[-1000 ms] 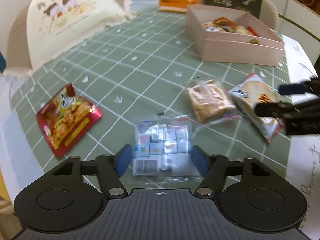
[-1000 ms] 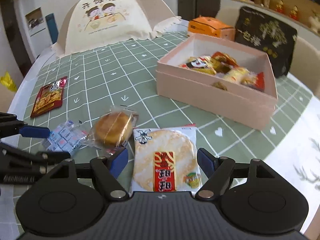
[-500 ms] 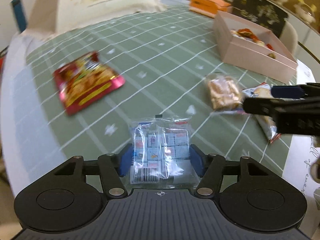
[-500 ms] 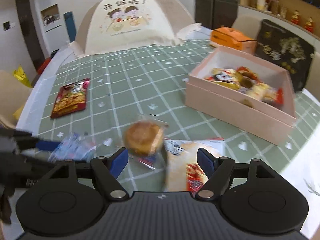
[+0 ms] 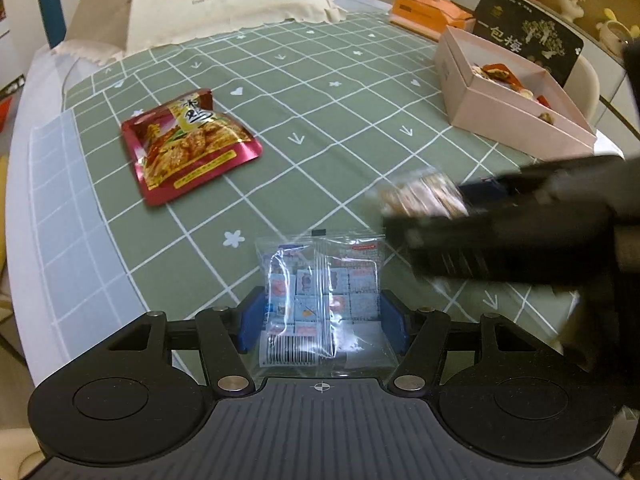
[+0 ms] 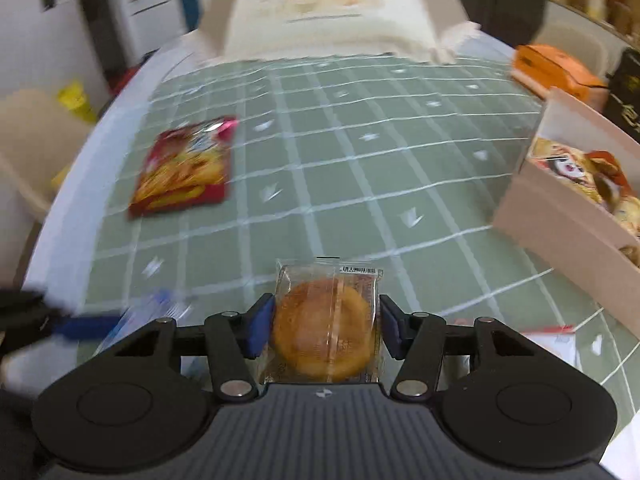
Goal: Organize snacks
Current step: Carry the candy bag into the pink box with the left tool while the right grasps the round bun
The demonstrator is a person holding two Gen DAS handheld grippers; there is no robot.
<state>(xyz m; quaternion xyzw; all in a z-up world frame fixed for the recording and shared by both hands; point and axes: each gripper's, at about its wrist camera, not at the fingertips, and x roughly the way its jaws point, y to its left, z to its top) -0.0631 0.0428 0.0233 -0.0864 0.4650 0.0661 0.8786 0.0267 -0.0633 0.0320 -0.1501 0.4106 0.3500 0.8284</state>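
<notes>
My left gripper (image 5: 322,316) is shut on a clear bag of small wrapped candies (image 5: 320,280), with both blue pads against the bag's sides on the green checked tablecloth. In the right wrist view my right gripper (image 6: 325,326) has a round golden pastry in a clear wrapper (image 6: 324,308) between its pads. Its jaws are closing and touch the wrapper's edges. From the left wrist view the right gripper (image 5: 440,212) is a dark blur just right of the candy bag, around the pastry (image 5: 424,196). A red snack pouch (image 5: 188,144) lies flat at the left.
An open pink box (image 5: 512,120) with several snacks inside stands at the right. An orange box (image 5: 428,12), a black bag (image 5: 524,36) and a cream food cover (image 5: 224,0) stand at the back. A rice cracker packet (image 6: 552,340) lies half hidden behind my right gripper.
My right gripper moved left from over the rice cracker packet to the pastry and narrowed around it. My left gripper closed onto the candy bag and rolled a little.
</notes>
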